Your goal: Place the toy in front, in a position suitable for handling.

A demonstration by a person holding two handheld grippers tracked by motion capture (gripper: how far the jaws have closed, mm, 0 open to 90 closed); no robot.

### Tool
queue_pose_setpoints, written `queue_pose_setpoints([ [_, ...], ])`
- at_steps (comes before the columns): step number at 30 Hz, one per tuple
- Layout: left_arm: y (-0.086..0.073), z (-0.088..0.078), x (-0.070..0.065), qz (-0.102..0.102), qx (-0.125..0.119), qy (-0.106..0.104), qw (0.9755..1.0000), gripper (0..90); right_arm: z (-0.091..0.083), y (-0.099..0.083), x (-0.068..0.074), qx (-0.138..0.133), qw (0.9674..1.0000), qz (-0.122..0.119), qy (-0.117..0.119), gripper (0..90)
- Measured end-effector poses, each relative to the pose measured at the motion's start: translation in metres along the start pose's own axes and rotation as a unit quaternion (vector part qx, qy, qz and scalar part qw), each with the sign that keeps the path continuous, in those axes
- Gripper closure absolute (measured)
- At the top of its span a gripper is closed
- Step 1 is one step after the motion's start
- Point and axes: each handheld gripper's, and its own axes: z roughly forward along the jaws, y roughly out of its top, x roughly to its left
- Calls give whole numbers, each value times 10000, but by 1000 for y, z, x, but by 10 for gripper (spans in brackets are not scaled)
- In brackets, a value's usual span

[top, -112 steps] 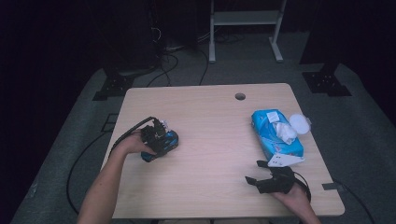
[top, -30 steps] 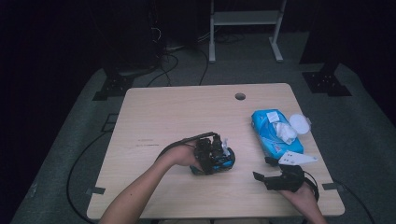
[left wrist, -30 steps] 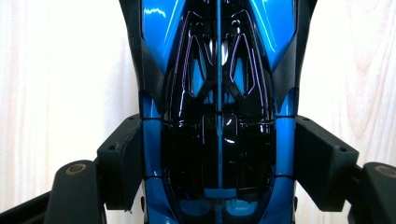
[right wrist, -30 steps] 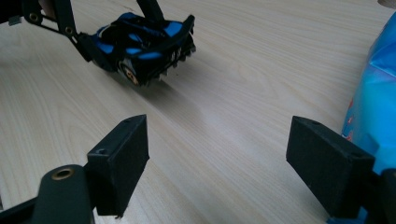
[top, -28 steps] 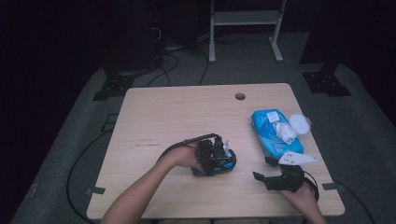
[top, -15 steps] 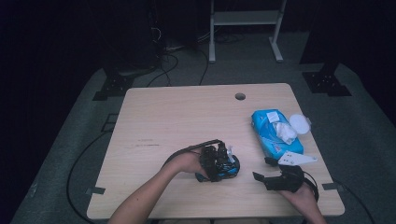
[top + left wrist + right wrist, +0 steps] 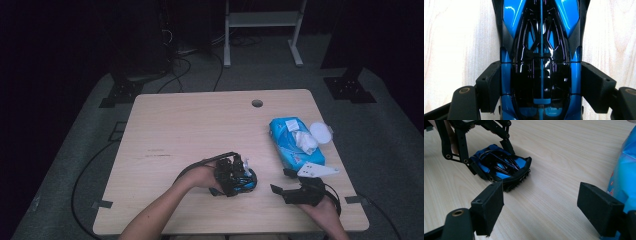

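Blue toy car (image 7: pixel 540 62) on the table (image 7: pixel 200 125) near its front edge, clamped across its sides by left hand-held gripper (image 7: pixel 235 175); right hand-held gripper (image 7: pixel 549 205) released, jaws apart.

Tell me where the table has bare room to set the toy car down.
Free: the light wooden table left of the blue and black toy car. Crowded: right edge, by the blue wipes packet and white round lid.

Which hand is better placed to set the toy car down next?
Left. Its tongs already clamp the toy car by its sides, low over the table. The right tongs are open with nothing between them.
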Motion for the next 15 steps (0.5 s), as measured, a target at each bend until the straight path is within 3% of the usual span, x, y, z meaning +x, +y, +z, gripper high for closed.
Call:
queue_pose_setpoints([
  [5, -3, -2, 1, -72, -199, -13, 9998, 249, 1, 0, 1, 21, 10000, -23, -4, 204],
  [8, -4, -5, 1, -141, -318, 35, 9994, 199, 1, 3, 2, -19, 9999, -81, -67, 203],
  [15, -8, -16, -1, -164, -666, 197, 9975, 170, -13, 20, -2, -287, 9976, -320, -541, 203],
])
